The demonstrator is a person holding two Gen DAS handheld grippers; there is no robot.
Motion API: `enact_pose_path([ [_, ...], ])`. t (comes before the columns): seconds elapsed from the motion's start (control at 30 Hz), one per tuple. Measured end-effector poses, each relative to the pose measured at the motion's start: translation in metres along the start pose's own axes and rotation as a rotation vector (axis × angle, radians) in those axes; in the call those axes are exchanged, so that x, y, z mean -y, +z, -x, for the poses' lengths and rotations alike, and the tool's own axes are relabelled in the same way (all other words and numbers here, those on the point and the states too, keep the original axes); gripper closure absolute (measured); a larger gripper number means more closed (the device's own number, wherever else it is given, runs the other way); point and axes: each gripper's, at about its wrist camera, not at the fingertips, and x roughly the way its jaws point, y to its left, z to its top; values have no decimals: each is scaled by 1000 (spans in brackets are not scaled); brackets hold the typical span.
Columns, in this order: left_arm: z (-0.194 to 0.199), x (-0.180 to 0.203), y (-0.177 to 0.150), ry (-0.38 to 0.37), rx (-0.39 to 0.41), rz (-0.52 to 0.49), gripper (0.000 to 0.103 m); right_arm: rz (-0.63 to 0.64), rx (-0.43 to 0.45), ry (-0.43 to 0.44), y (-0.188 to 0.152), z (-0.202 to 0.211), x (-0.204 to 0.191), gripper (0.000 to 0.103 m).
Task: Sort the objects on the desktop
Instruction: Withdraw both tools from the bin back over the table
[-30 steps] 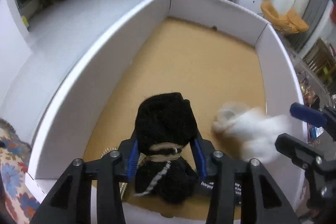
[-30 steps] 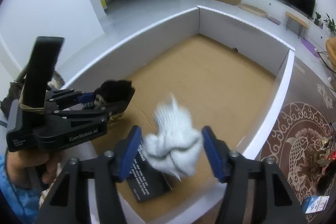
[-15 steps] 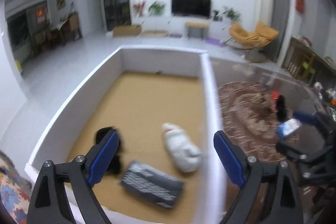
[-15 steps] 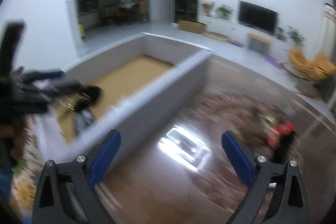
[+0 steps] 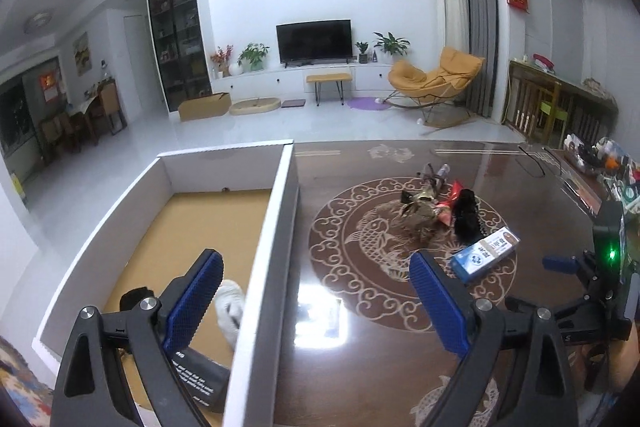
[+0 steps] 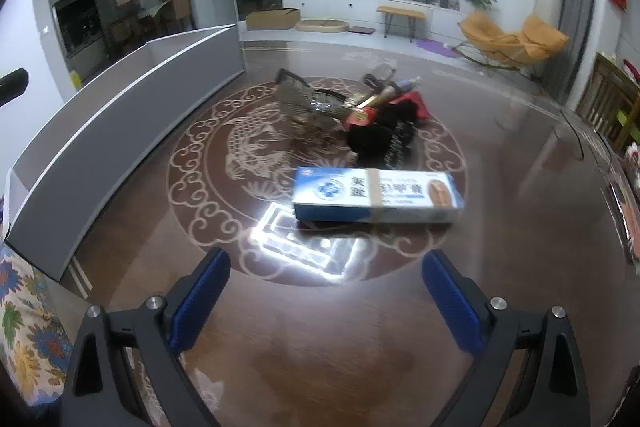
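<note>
both grippers (image 5: 316, 301) (image 6: 326, 297) wide apart, empty | toothpaste box (image 6: 376, 193) looks light, stiff-ish | best pinched across narrow sides

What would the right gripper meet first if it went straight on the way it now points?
Probably the bare table top short of the blue-and-white box; the right gripper is open and empty. Depth is unclear.

This is a home living room. A flat TV (image 5: 314, 41) hangs above a long white cabinet (image 5: 304, 77) with potted plants (image 5: 253, 55), a yellow lounge chair (image 5: 434, 79) stands by grey curtains (image 5: 476, 15), and a tall glass-door bookcase (image 5: 178, 39) lines the wall. A dining area with wooden chairs (image 5: 106, 107) opens at the left. The glossy dark tabletop (image 6: 360, 307) carries a carp pattern.
</note>
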Motion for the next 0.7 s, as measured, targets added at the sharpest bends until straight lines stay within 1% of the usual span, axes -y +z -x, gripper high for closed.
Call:
enact_pose_path([
  [0.23, 0, 13, 0, -18, -7, -7, 8, -19, -13, -19, -7, -2, 9, 6],
  [0.27, -2, 16, -2, -31, -18, -4, 7, -19, -17, -28, -10, -4, 10, 6],
  [0.3, -6, 20, -5, -48, -33, -4, 4, -19, -26, -44, -13, -6, 12, 6],
  [0.37, -21, 31, -16, -100, -80, -5, 0, -24, -48, -80, -20, -10, 17, 6],
  [0.43, -39, 43, -33, -154, -135, -7, 0, -49, -73, -112, -28, -15, 26, 6],
  [0.5, -66, 60, -56, -199, -201, -21, 0, -70, -84, -134, -34, -16, 34, 6],
  [0.53, -83, 70, -68, -211, -239, -38, 0, -80, -91, -149, -38, -19, 38, 6],
  [0.6, -108, 85, -84, -198, -291, -78, 0, -90, -117, -186, -45, -24, 47, 6],
  [0.63, -121, 91, -91, -191, -319, -101, 0, -94, -129, -195, -47, -25, 50, 4],
  [0.67, -130, 96, -95, -189, -337, -117, 0, -111, -116, -184, -50, -24, 55, 0],
  [0.7, -137, 100, -98, -185, -351, -131, 0, -134, -112, -175, -53, -24, 60, 0],
])
